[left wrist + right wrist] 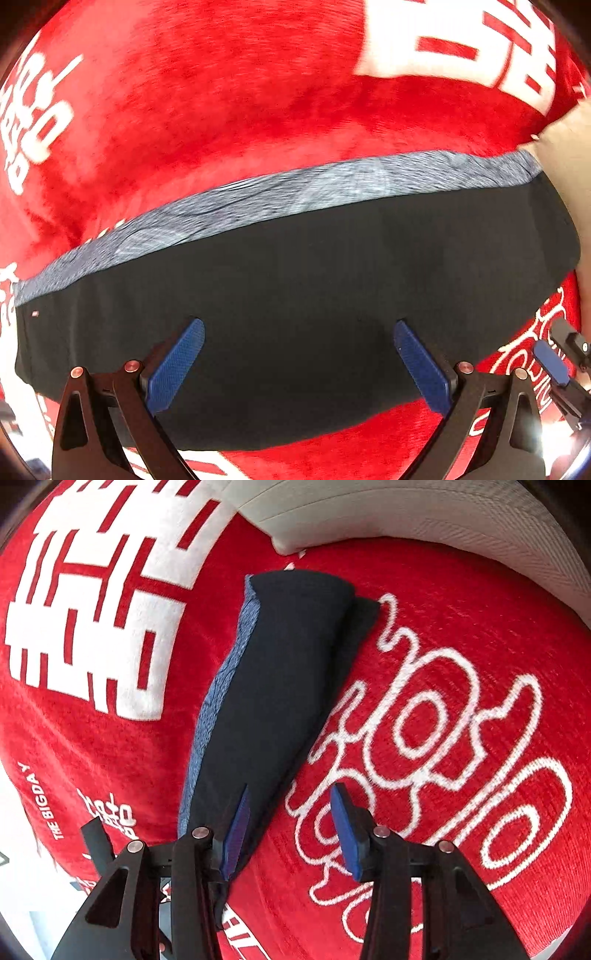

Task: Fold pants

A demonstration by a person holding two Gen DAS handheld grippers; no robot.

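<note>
In the left wrist view the left gripper (299,365) hangs over the pants (295,306), its blue pads (177,365) spread wide with nothing pinched between them; the black arms are cut off by the bottom of the frame, and whether the tips touch the cloth cannot be told; at the far right edge a second blue pad and some black hardware show, cropped and partly lost in glare. The picture is smeared with blur, so the weave of the grey-blue band (295,195) along the far edge of the pants is hard to read; a tiny pale mark near the left end of the dark cloth is too small to make out.

In the right wrist view the right gripper (291,834) stands with its jaws apart and holds nothing; one pad (236,834) lies over the near tip of the pants (280,686), the other over the red blanket (461,646) just beside them; contact cannot be judged.

The pants lie folded into a long, narrow, dark strip on the blanket, a layer beneath peeking out along one side, the grey-blue edge along the other; the blanket bears large white characters and looping outlines; beyond the far end of the strip sits a cream cushion (424,520), cut off by the lens rim.
</note>
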